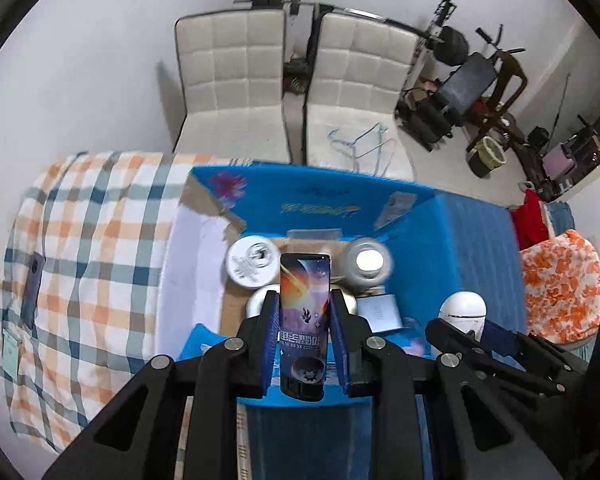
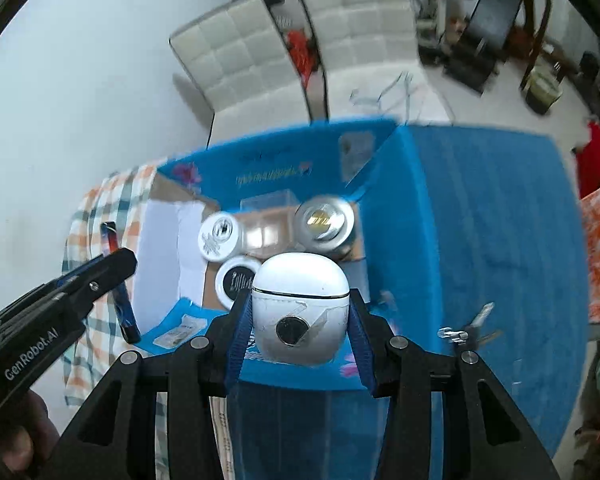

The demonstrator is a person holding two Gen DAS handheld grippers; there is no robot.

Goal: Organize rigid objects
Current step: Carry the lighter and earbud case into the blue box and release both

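— Over on the far left, what lies on the checked cloth (image 1: 80, 248)?

— A dark flat thing, blurred; I cannot tell what it is. The cloth runs right up to the blue box (image 1: 416, 216), which stands open with its flaps folded out.

— And the left gripper (image 1: 305, 320)?

— It hangs over the near side of the box, its blue pads pressed against both long edges of a slim box (image 1: 305, 312) printed with a space scene. That box stands upright between the fingers, above the cardboard floor.

— What sits inside, behind it?

— A white round tin (image 1: 251, 260) to the left and a white jar (image 1: 367, 261) with a shiny top to the right, both near the back wall. Just right of the slim box lies a small pale blue carton (image 1: 380, 312).

— Now the right gripper (image 2: 300, 312)?

— It pinches a white egg-shaped case (image 2: 300, 304), one pad on each side, with a dark round disc facing the camera. The case is held over the near part of the box, just right of a black-topped round tin (image 2: 236, 278).

— Anything farther right?

— A set of keys (image 2: 466, 332) rests on the blue cloth (image 2: 500, 240) beside the box, and two white padded chairs (image 1: 236, 80) stand behind.
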